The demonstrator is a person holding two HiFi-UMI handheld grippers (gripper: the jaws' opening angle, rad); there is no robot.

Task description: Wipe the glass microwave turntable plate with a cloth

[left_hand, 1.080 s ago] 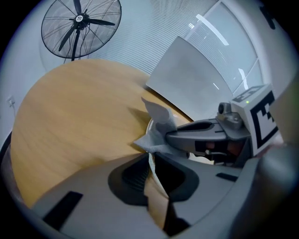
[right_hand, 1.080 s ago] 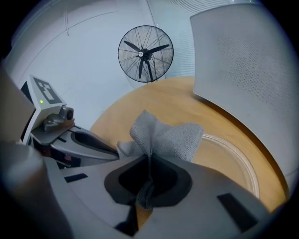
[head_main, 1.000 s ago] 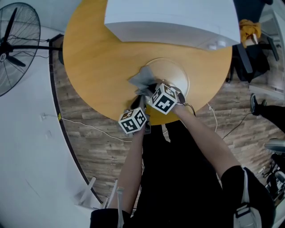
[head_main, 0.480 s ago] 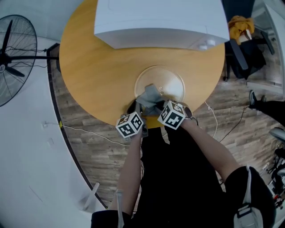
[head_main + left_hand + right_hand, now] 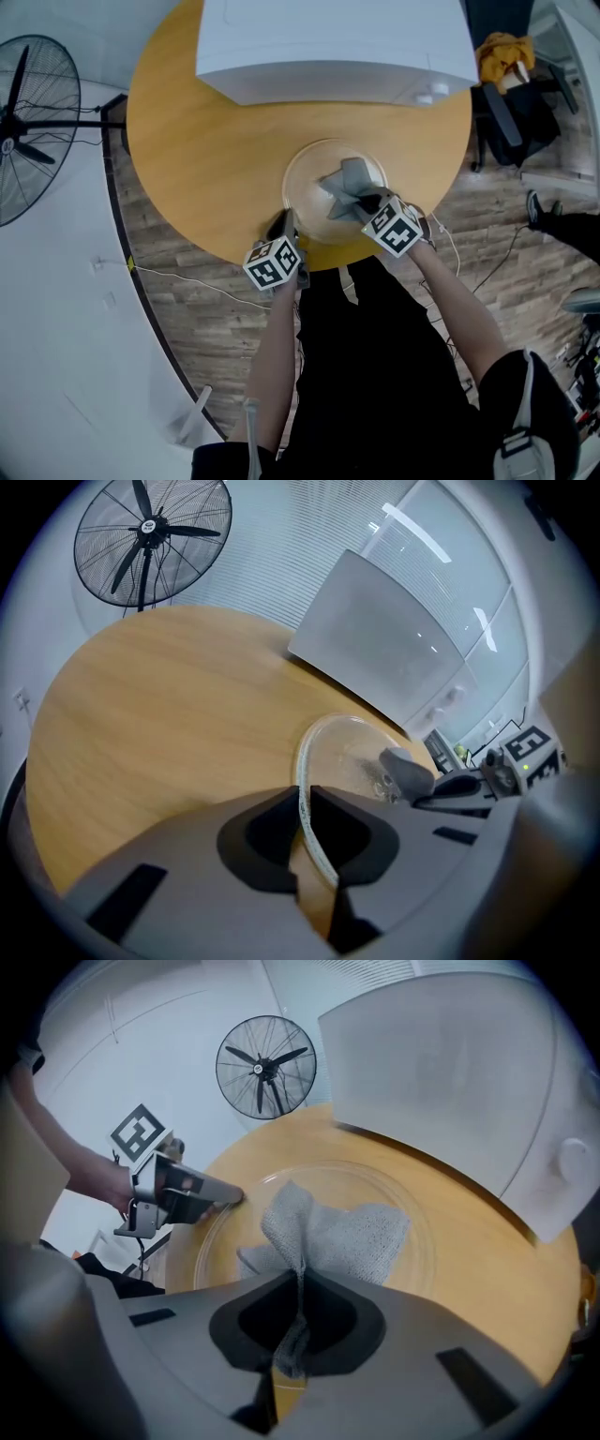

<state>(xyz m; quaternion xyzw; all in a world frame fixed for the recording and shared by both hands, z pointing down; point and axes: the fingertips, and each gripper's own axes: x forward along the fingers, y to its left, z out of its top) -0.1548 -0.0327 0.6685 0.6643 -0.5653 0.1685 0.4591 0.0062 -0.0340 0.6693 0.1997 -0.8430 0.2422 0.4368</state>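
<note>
The clear glass turntable plate lies flat on the round wooden table, near its front edge. My left gripper is shut on the plate's near-left rim. A grey cloth rests crumpled on the middle of the plate, and my right gripper is shut on its near end. In the right gripper view the cloth spreads over the glass ahead of the jaws, with the left gripper at the plate's left rim.
A white microwave stands at the back of the table, just beyond the plate. A standing fan is on the floor to the left. Cables run over the wooden floor below the table's front edge.
My right gripper has carried the cloth from the plate's near-left edge across to its middle and right. The left gripper has kept its hold on the rim.
</note>
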